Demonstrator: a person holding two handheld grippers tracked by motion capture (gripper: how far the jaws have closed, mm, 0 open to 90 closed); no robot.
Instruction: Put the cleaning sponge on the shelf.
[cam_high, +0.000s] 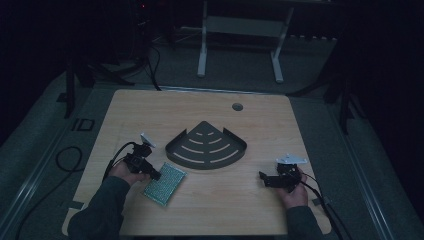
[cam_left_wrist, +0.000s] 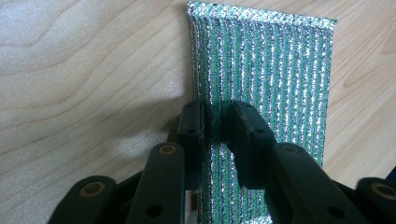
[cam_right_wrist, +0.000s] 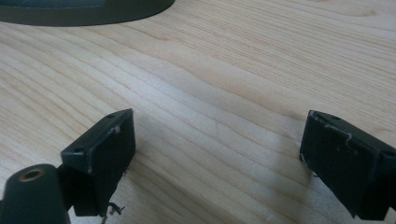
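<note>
The table (cam_high: 210, 210) is the biggest thing here. It is made of pale wood, and both pairs of tongs sit low over the side nearest the person.

Next in size is a dark tray (cam_high: 206, 146) shaped like a fan, with curved slots in it. It lies flat between the two pairs of tongs and a bit farther away from the person than they are. In the right gripper view its dark edge (cam_right_wrist: 93, 11) is well ahead of the right tongs.

Smaller is the shiny green and silver scrubbing pad (cam_high: 164, 183). It lies flat on the table, just beside the left tongs, on the side toward the right tongs.

The left tongs (cam_high: 154, 175) are pinching the near part of the scrubbing pad (cam_left_wrist: 266, 70). Their two black jaws are close together, with a strip of the pad squeezed between them.

The right tongs (cam_high: 262, 178) are wide open. Bare wood lies between the two jaws. They are well apart from the pad.
</note>
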